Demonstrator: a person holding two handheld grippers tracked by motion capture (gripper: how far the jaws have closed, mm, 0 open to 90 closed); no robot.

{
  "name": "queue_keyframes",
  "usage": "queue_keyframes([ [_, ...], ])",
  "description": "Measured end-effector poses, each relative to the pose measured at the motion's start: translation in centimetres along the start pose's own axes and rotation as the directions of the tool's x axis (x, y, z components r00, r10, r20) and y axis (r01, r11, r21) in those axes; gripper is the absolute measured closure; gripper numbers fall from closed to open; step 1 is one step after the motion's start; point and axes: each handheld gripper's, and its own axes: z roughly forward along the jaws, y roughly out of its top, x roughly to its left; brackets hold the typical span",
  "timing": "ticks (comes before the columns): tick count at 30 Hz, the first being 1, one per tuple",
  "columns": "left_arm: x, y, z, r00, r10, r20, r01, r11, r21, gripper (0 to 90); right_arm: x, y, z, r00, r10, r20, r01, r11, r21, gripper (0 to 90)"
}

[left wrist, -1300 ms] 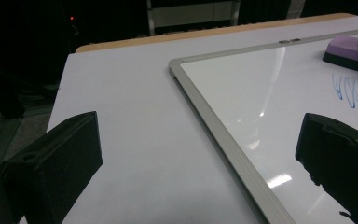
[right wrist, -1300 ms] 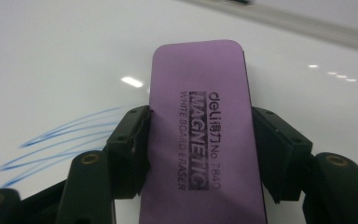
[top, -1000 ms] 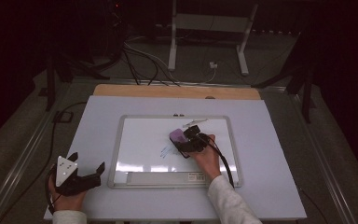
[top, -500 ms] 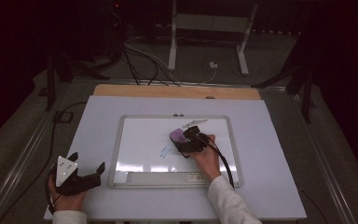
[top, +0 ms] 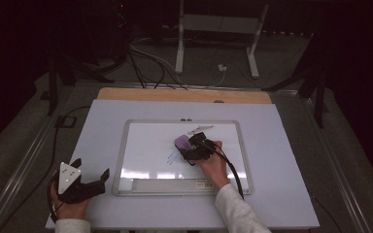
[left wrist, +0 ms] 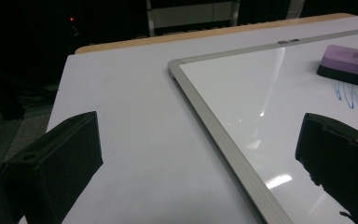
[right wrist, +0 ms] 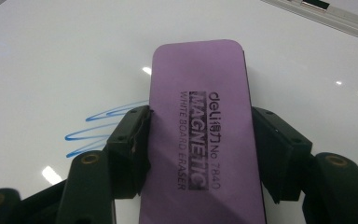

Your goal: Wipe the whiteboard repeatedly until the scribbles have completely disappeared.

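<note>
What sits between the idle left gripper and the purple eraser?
In the high view, bare white tabletop, then the whiteboard's silver frame and clean board surface separate the left gripper from the purple eraser.

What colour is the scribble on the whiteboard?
Blue scribble, beside the purple eraser; it shows best in the right gripper view.

Dim room, dark surroundings; overhead light glares off the whiteboard [top: 145,145]; pictures slightly soft.

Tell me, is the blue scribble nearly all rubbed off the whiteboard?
Not yet. Most of the whiteboard looks clean. The right gripper has the purple eraser clamped between its jaws and resting on the board, right beside the blue scribble. Those loops remain to be wiped. The left gripper sits open near the board's corner, holding nothing.
</note>
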Motion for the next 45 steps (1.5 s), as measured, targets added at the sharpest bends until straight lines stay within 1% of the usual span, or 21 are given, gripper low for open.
queue_keyframes([
  [3,0.1,0.0,0.0,1.0000,-0.003,0.000,0.003,1.0000,-0.001,1.1,-0.7,0.1,0.0,0.9989,0.032,0.035,-0.032,0.999,-0.003,41.2],
  [4,0.1,0.0,0.0,1.0000,-0.002,0.001,0.002,1.0000,-0.001,1.1,-1.5,0.1,-0.1,0.9942,0.078,0.074,-0.078,0.997,-0.012,41.2],
  [7,0.0,0.0,0.1,1.0000,-0.003,0.002,0.003,1.0000,0.001,1.1,-1.9,0.0,-0.1,0.9917,0.110,0.066,-0.110,0.994,-0.017,41.2],
  [14,0.0,0.0,0.0,1.0000,-0.008,0.003,0.008,1.0000,-0.005,1.1,0.2,0.0,0.0,0.9999,0.000,-0.013,0.000,1.000,0.004,41.2],
  [17,0.1,0.0,-0.1,1.0000,-0.009,0.002,0.009,0.9999,-0.006,1.1,-0.2,0.1,0.0,0.9993,0.020,0.031,-0.021,1.000,0.001,41.2],
  [18,0.1,0.0,0.0,0.9999,-0.010,0.003,0.010,0.9999,-0.006,1.1,-0.8,0.2,0.0,0.9952,0.063,0.075,-0.062,0.998,-0.004,41.2],
  [20,0.1,0.0,0.0,0.9999,-0.010,0.003,0.010,0.9999,-0.005,1.1,-0.8,0.2,0.0,0.9949,0.071,0.072,-0.071,0.997,-0.005,41.2],
  [21,0.1,0.0,0.0,1.0000,-0.008,0.004,0.008,1.0000,-0.003,1.1,-0.4,0.2,0.0,0.9969,0.043,0.067,-0.043,0.999,-0.002,41.2],
  [22,0.1,0.0,0.1,1.0000,-0.006,0.006,0.006,1.0000,-0.002,1.1,-0.4,0.2,0.0,0.9969,0.043,0.067,-0.043,0.999,-0.002,41.2],
  [23,0.0,0.0,0.1,1.0000,-0.006,0.005,0.006,1.0000,-0.001,1.1,0.0,0.2,0.0,1.0000,0.007,-0.001,-0.007,1.000,0.015,41.2],
  [26,0.0,0.0,0.0,1.0000,-0.006,0.003,0.006,1.0000,-0.005,1.1,0.2,0.2,0.0,0.9999,-0.013,0.000,0.013,1.000,0.019,41.2],
  [27,0.0,0.1,-0.1,1.0000,-0.008,0.001,0.008,0.9999,-0.006,1.1,0.1,0.2,0.0,1.0000,-0.001,0.002,0.001,1.000,0.019,41.2],
  [29,0.0,0.0,-0.1,1.0000,-0.008,0.002,0.009,0.9999,-0.007,1.1,-0.3,0.2,0.0,0.9980,0.038,0.049,-0.039,0.999,0.007,41.3],
  [31,0.1,0.0,0.0,1.0000,-0.008,0.003,0.008,1.0000,-0.003,1.1,-0.2,0.2,0.0,0.9983,0.027,0.052,-0.027,1.000,0.006,41.3],
  [33,0.0,0.0,0.1,1.0000,-0.006,0.005,0.006,1.0000,0.000,1.1,0.2,0.1,-0.1,0.9996,-0.024,-0.011,0.024,1.000,0.015,41.2],
  [35,0.0,0.0,0.0,1.0000,-0.005,0.004,0.005,1.0000,-0.001,1.1,0.3,0.1,-0.1,0.9997,-0.025,-0.007,0.025,1.000,0.015,41.2],
  [37,0.0,0.0,-0.1,1.0000,-0.007,0.002,0.007,1.0000,-0.006,1.1,0.1,0.1,0.0,0.9992,-0.003,0.039,0.003,1.000,0.004,41.2],
  [38,0.0,0.0,-0.1,1.0000,-0.008,0.001,0.008,0.9999,-0.008,1.1,-0.1,0.1,0.1,0.9984,0.032,0.047,-0.031,0.999,-0.005,41.2],
  [40,0.1,0.0,0.0,1.0000,-0.008,0.002,0.008,1.0000,-0.004,1.1,0.1,0.1,0.0,0.9985,0.025,0.049,-0.025,1.000,-0.007,41.2],
  [42,0.0,0.0,0.1,0.9999,-0.009,0.007,0.009,1.0000,0.001,1.1,0.4,0.0,0.1,0.9998,0.008,-0.016,-0.008,1.000,0.003,41.2],
  [45,-0.1,0.0,0.0,1.0000,-0.001,0.006,0.001,1.0000,-0.002,1.1,2.0,-0.2,0.1,0.9911,-0.069,-0.113,0.071,0.997,0.009,41.2],
])
